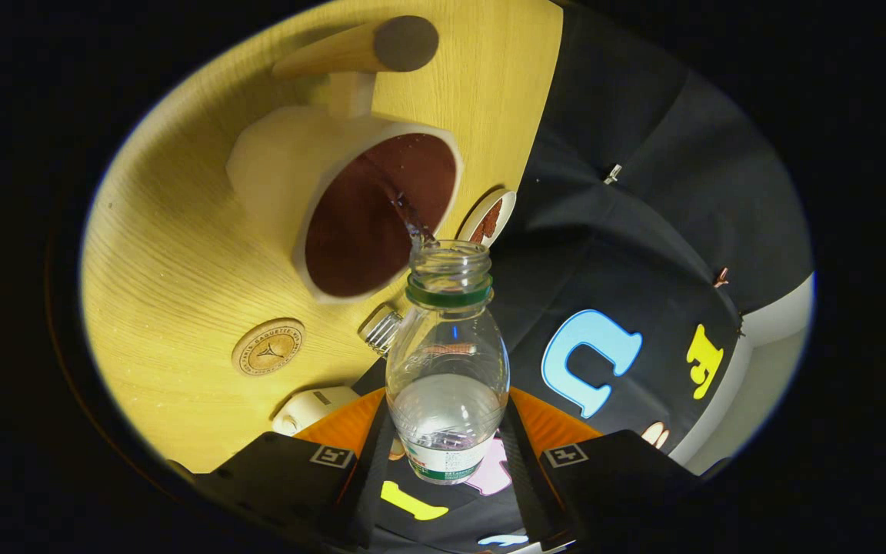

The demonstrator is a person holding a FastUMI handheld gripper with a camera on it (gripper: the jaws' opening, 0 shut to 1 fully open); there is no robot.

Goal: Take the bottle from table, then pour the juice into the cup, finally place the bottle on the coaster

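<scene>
Here, one bottle (447, 362) in tongs (447, 454), one cup (351, 208).

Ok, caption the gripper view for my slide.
Claw shut on tilted bottle, pouring liquid into the cup on the table.

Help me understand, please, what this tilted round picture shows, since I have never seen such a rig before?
The camera rides on a handheld two-finger gripper and looks forward along its fingers, so the scene tilts when the person tips it. Both fingers press on a clear plastic bottle with a green neck ring, cap off, and a thin stream runs from its mouth into a cream cup with a dark red inside. The cup stands on a light wooden table. Nearby lie a round wooden coaster, a small ribbed bottle cap and a second round coaster with a reddish pattern near the table's edge.
</scene>
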